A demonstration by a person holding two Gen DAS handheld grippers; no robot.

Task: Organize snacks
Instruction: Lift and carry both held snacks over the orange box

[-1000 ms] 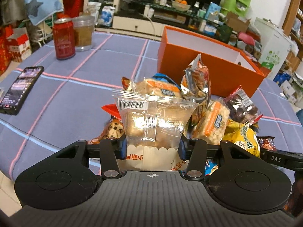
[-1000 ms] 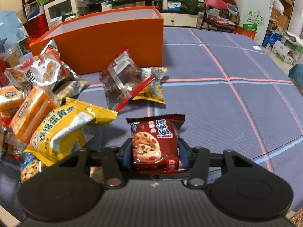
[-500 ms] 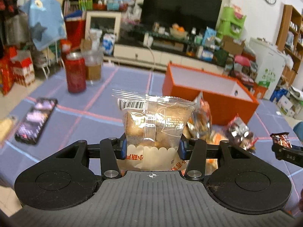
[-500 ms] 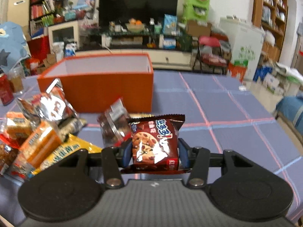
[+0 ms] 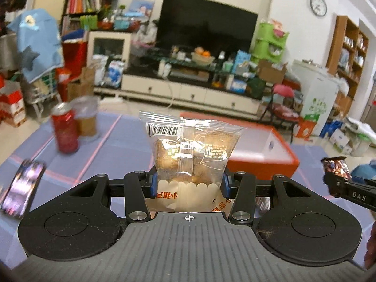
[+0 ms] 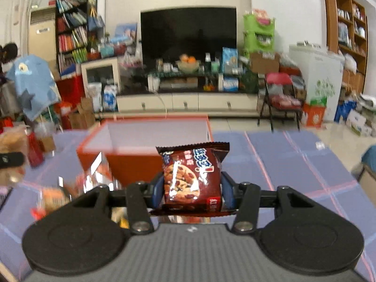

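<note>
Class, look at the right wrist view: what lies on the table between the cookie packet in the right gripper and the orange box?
Only bare blue tablecloth separates the cookie packet from the orange box directly; loose snack packets lie further left.

The left gripper (image 5: 189,184) is matte black, with a ribbed grey deck bearing a white crosshair mark; two round black discs flank it; silver screws pin the linkage arms; the pads (image 5: 154,185) are blue; the right gripper (image 6: 191,191) matches, its side lettered "DAS".
</note>
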